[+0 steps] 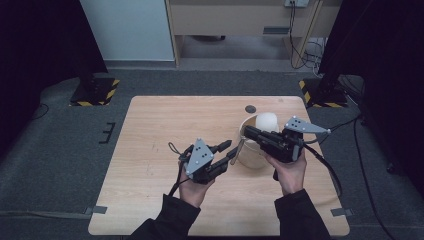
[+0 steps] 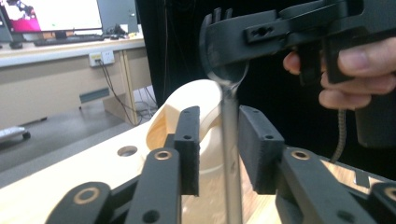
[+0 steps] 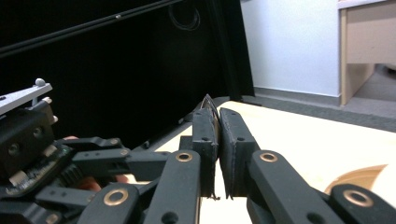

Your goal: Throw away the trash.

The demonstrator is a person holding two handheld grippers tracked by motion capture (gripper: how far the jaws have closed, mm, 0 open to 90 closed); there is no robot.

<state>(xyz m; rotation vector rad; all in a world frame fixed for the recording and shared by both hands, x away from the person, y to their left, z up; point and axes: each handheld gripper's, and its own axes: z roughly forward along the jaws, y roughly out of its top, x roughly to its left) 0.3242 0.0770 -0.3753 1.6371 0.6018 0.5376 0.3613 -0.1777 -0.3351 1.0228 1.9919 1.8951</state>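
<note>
High view: a person's two hands hold the grippers over the near half of a wooden table (image 1: 150,125), close together beside a pale round bowl (image 1: 248,159) with a white ball-like thing (image 1: 266,121) resting in it. A metal spoon (image 1: 238,148) runs between the two tools, which looks like a handover from one hand to the other.

The right gripper (image 1: 247,131) reaches in over the bowl from the right. In the left gripper view its jaws are clamped on the spoon's bowl end (image 2: 227,74), gripping the wide part so the handle hangs free below for the other tool. In the right gripper view its pads (image 3: 207,135) stand pressed nearly together with a thin metal edge poking out above them, so the grip is firm on the spoon.

The left gripper (image 1: 229,152) points toward the bowl from the left. In its own view the spoon's handle (image 2: 230,154) stands upright between the two pads (image 2: 188,149), with a gap visible on each side; the jaws are partly open and I judge they press on nothing. That fits a release: the left lets go because the right already carries the spoon.

The bowl sits just behind the spoon, probably so the spoon can go into it
</note>
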